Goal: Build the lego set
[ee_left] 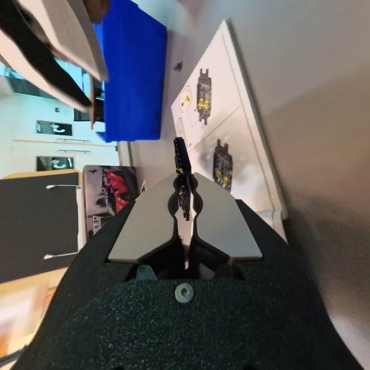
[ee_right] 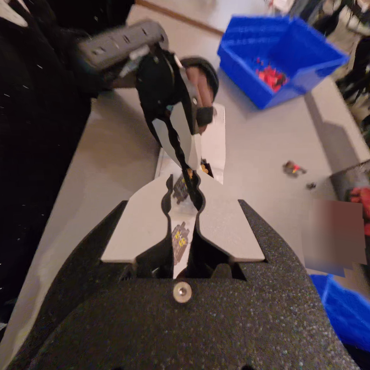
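A blue plastic bin (ee_right: 280, 60) sits at two o'clock in the right wrist view, with a small heap of red pieces (ee_right: 270, 78) in its bottom. A second blue bin's (ee_right: 346, 312) corner shows at four o'clock; what it contains cannot be seen.

The left gripper (ee_left: 185, 176) has its grey fingers nearly closed, clamped on a thin black brick-built assembly (ee_left: 181, 156) with tiny yellow studs, which sticks out past the fingertips toward twelve o'clock. The right gripper (ee_right: 185, 180) is slightly open; the assembly's lower end lies in the gap against its right finger (ee_right: 202, 192), while the left finger stands clear of it.

Beneath both lies an open white instruction booklet (ee_left: 230, 112) with printed pictures of a dark model, flat on a pale grey table (ee_right: 260, 160). Loose small pieces (ee_right: 294, 167) lie at three o'clock. A boxed set with red artwork (ee_left: 111, 200) stands at nine o'clock in the left view.
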`<state>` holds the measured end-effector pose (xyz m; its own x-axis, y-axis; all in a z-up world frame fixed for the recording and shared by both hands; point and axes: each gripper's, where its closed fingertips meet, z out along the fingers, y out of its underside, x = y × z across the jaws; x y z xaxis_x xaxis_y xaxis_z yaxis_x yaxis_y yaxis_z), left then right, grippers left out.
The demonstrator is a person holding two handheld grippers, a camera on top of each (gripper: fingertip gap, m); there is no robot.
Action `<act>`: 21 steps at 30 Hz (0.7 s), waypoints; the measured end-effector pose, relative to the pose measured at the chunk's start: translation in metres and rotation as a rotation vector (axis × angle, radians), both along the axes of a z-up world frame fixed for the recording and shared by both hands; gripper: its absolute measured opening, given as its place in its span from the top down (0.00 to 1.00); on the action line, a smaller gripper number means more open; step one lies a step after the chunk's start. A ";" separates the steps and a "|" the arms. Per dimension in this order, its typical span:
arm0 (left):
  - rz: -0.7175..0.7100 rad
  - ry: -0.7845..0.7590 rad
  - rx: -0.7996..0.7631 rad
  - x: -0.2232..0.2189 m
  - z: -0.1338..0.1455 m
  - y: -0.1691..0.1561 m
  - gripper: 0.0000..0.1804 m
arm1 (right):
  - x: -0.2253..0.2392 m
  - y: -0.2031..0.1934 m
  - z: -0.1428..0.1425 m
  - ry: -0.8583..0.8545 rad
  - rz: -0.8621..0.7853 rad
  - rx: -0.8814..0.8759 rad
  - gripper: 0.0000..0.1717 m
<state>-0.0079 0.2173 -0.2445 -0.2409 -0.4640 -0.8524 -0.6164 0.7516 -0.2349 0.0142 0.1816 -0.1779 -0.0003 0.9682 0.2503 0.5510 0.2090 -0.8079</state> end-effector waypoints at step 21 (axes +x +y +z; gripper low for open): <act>-0.003 0.024 -0.500 -0.015 -0.028 -0.029 0.78 | -0.010 0.010 -0.094 -0.326 0.033 -0.222 1.00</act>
